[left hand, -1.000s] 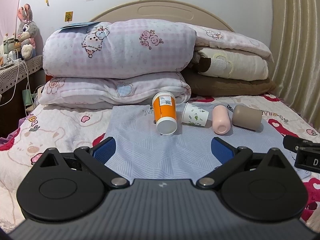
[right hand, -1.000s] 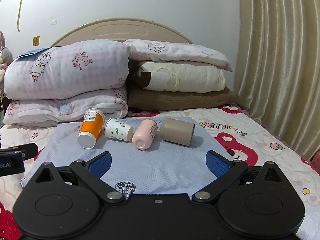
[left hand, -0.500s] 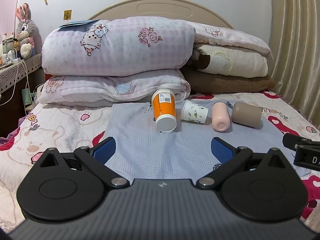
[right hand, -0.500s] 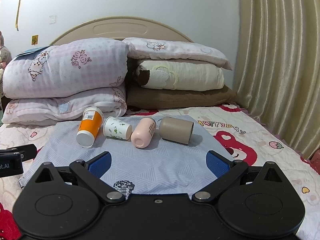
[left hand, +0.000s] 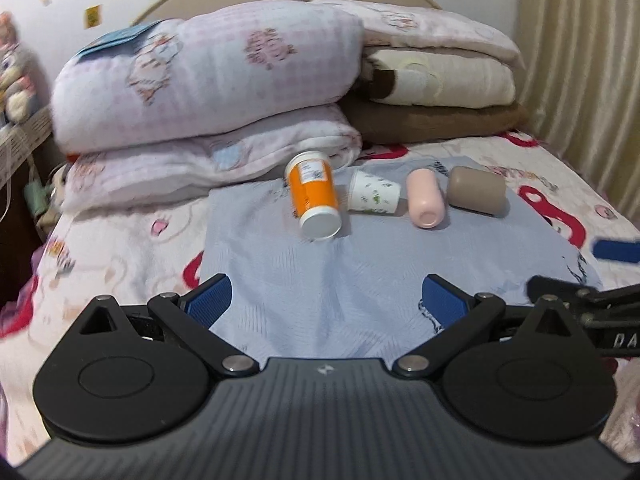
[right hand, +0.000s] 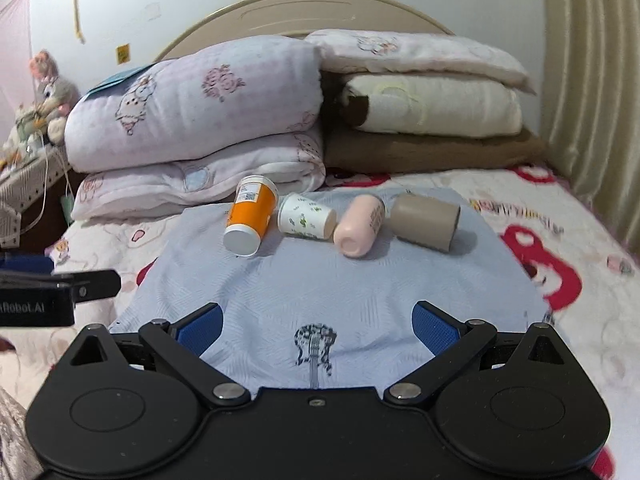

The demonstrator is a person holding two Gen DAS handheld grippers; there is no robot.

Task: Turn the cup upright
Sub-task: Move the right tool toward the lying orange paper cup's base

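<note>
Several cups lie on their sides in a row on a light blue cloth [left hand: 340, 280] on the bed: an orange cup [left hand: 314, 196] with a white base, a white paper cup [left hand: 374, 198] with green print, a pink cup [left hand: 424, 198] and a brown cup [left hand: 476, 190]. The right wrist view shows the same row: orange [right hand: 250, 216], white [right hand: 306, 217], pink [right hand: 358, 226], brown [right hand: 424, 222]. My left gripper [left hand: 326, 300] is open and empty, well short of the cups. My right gripper [right hand: 316, 322] is open and empty over the cloth's near part.
Folded quilts and pillows [left hand: 208, 92] are stacked right behind the cups against the headboard. Curtains [right hand: 592, 80] hang at the right. A bedside shelf with a plush toy [right hand: 48, 96] stands at the left. The other gripper shows at each view's edge [right hand: 40, 296].
Both grippers have moved forward and slightly up over the cloth, so the cups appear nearer and seen more from above. The cups have not moved. Both grippers stay open.
</note>
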